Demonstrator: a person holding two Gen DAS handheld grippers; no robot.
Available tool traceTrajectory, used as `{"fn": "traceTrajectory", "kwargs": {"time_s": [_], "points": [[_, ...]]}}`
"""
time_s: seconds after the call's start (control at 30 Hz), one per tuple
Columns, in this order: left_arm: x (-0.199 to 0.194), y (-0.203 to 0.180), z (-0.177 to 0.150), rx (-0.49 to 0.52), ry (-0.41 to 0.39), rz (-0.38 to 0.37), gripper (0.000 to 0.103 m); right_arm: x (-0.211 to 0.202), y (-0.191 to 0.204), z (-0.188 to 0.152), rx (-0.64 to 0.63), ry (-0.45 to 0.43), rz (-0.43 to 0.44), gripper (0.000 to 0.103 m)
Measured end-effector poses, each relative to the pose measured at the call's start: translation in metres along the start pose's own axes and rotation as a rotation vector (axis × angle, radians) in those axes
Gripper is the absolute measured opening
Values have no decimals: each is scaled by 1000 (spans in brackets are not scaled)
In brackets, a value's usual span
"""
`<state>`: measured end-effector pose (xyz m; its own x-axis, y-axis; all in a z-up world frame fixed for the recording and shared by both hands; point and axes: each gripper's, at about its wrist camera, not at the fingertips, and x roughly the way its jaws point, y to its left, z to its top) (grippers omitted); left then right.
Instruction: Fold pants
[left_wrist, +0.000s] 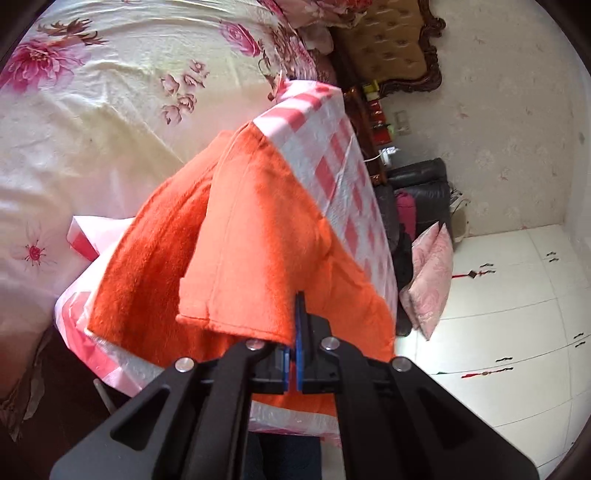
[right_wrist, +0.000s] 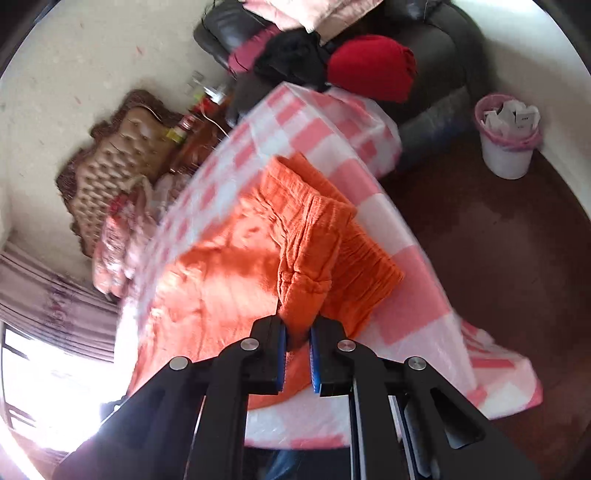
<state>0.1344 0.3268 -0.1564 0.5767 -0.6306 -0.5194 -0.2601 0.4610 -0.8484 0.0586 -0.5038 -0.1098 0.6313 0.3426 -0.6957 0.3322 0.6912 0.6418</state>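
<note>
1. Left wrist view. The left gripper (left_wrist: 297, 332) is pinched fully shut on a hem corner of the orange pants (left_wrist: 236, 236). The cloth runs straight out of the jaws and away from the camera, up and to the left in the picture. Long axis of the garment: along the gripper's pointing line, roughly. A folded-over leg panel hangs raised above a lower layer that lies flat on the table (left_wrist: 332, 147).
2. Same view, materials. The pants are fleecy, a short napped pile, with a stitched hem band at the near edge. They look soft and limp and drape without holding shape. The table carries a pink-and-white checked plastic cover (left_wrist: 343, 173), glossy and crinkled. A bed with a floral sheet (left_wrist: 122, 85) sits beyond, on the left.
3. Right wrist view. The right gripper (right_wrist: 297, 347) stands narrow, closed on a thick bunch of the pants' (right_wrist: 221, 273) gathered waistband (right_wrist: 317, 229). The wad fills the gap between the blue pads (right_wrist: 315, 354). The waistband is ribbed and elasticated, puckered in ridges, bulkier than the hem at the other end.
4. Same view, relation. The rest of the garment spreads ahead and to the left of this gripper, across the checked cover. Both hands hold one near edge each, hem and waist, so neither is nearer. The lifted layer appears ready to be laid over the flat one; judged mid-fold.
5. Risk, as a guess: slick cover may let the bottom layer slide as the top comes down.
</note>
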Motion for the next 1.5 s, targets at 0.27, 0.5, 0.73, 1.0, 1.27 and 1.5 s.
{"fn": "traceTrajectory", "kwargs": {"time_s": [0.27,0.5,0.73,1.0,1.27,1.5], "points": [[-10,-2,-8,41,-16,58,1,1,11,-11,-77,5,-73,11],[0,33,-19,-9,1,59,1,24,-1,-31,-149,28,-231,11],[-2,42,-28,7,-34,55,1,21,20,-39,-259,-8,-333,11],[-27,43,-19,-9,-79,40,30,20,21,-40,-262,5,-354,11],[-48,24,-13,71,-118,85,2,22,27,-45,-281,-16,-372,11],[-40,54,-29,6,-88,143,2,25,27,-46,-291,-15,-390,11]]}}
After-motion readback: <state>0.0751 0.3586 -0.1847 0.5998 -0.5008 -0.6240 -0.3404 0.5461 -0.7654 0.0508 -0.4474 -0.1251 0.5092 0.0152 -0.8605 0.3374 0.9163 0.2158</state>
